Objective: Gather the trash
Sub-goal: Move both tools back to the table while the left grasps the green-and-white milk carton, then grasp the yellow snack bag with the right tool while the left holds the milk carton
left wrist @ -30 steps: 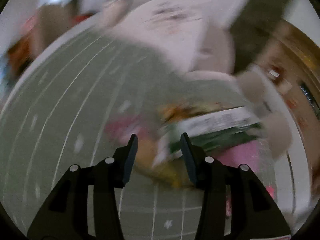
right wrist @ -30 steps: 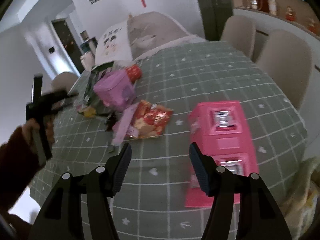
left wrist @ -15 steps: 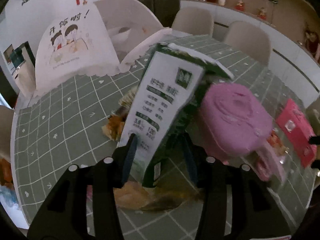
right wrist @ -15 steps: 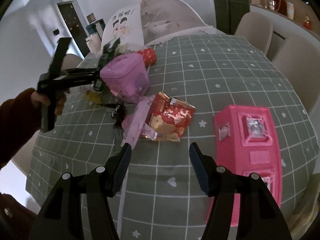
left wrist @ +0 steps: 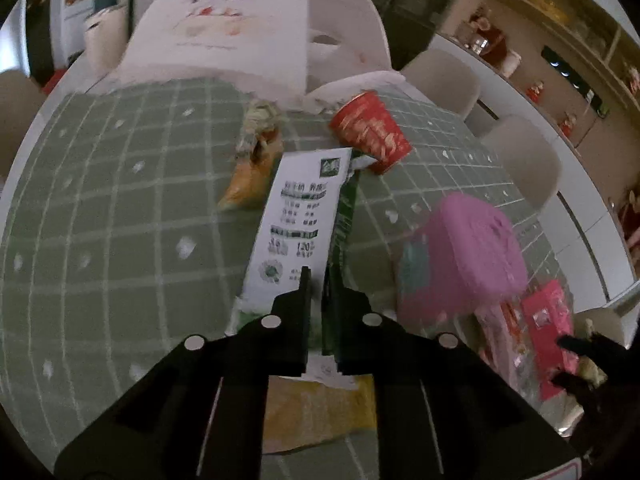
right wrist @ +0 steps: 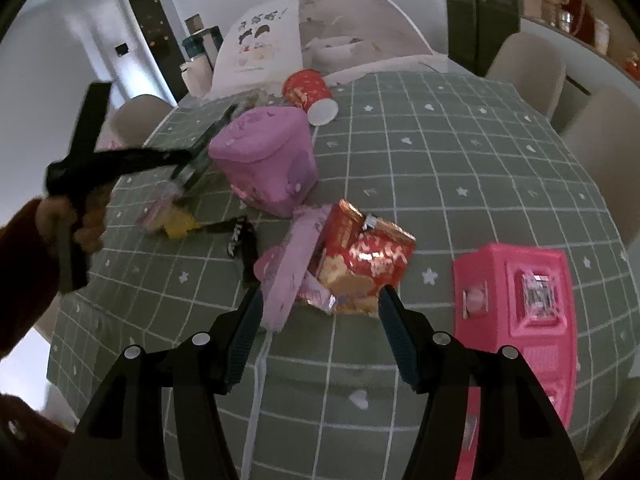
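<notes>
Two fingers of my left gripper [left wrist: 320, 284] have just been closing and are now pinching the flattened carton [left wrist: 298, 216]'s near end; its long axis is running away toward the red cup [left wrist: 370, 132]. Thin grip, so it could be slipping.

Right gripper [right wrist: 320, 308] is hanging released over the red wrapper [right wrist: 368, 260] on the desk [right wrist: 480, 168]; closing could also be catching the lilac strip [right wrist: 288, 264].

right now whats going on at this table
A person is clearing trash off a green checked table with a gripper in each hand. The left gripper has just closed its jaws and is pinching a flattened white and green carton. The right gripper is open, with a red snack wrapper lying just ahead of it. A red cup, a purple box and a pink box lie on the table.
</notes>
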`<state>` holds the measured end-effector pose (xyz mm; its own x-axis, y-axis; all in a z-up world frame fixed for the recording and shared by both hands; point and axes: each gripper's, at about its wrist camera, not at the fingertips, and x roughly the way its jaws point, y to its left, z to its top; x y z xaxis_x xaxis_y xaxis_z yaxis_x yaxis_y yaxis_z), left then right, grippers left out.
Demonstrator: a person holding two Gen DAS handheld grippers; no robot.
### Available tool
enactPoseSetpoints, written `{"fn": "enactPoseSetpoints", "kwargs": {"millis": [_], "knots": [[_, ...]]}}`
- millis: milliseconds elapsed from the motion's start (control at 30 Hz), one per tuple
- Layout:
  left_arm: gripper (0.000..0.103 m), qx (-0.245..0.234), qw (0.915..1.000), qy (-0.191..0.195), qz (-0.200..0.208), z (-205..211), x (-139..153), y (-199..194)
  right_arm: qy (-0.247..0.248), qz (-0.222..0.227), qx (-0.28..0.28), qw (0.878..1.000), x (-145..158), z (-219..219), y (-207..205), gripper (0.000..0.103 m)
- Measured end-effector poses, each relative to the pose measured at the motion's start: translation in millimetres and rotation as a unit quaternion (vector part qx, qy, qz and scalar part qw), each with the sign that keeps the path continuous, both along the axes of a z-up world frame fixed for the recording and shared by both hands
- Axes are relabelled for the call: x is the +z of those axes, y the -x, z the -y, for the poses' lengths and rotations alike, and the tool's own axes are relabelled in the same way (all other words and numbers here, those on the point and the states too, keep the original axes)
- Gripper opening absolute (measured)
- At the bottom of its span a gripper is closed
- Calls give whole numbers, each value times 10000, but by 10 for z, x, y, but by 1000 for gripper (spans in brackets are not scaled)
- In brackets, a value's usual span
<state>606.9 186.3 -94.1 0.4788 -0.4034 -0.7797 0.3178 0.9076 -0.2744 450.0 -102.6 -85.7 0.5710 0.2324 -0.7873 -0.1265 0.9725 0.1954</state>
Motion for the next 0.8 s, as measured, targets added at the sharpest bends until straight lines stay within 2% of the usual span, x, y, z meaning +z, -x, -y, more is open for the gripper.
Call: {"fn": "enactPoseSetpoints", "kwargs": {"millis": [167,267,333,367,433,533,600,700,733,800], "knots": [[7,203,9990,103,-388,-223,3,465,-101,92,113,9998,-7,-61,-128,57],[7,171,9976,265,-613,-263,-18,769,-182,122,202,9996,-27,-110,-148,57],[25,236,9966,410,-674,-296,-25,936,-239,132,261,9993,-51,-134,-139,57],[42,326,9963,453,-655,-321,-20,985,-261,135,273,9992,-58,-140,-133,57],[44,570,9958,425,-575,-367,-15,1021,-302,150,268,9991,-78,-142,-106,57],[46,667,9962,269,-492,-316,-26,927,-354,157,185,9991,-99,-107,-57,57],[47,584,9976,-182,-331,-174,-60,809,-386,149,97,9991,-112,-62,-6,57],[48,528,9950,-826,-204,-10,-141,665,-400,153,1,9991,-113,7,67,57],[48,566,9939,-924,-204,5,-167,607,-406,155,-33,9990,-113,37,100,57],[51,677,9935,-836,-379,-24,-210,500,-413,141,-96,9990,-119,95,172,57]]}}
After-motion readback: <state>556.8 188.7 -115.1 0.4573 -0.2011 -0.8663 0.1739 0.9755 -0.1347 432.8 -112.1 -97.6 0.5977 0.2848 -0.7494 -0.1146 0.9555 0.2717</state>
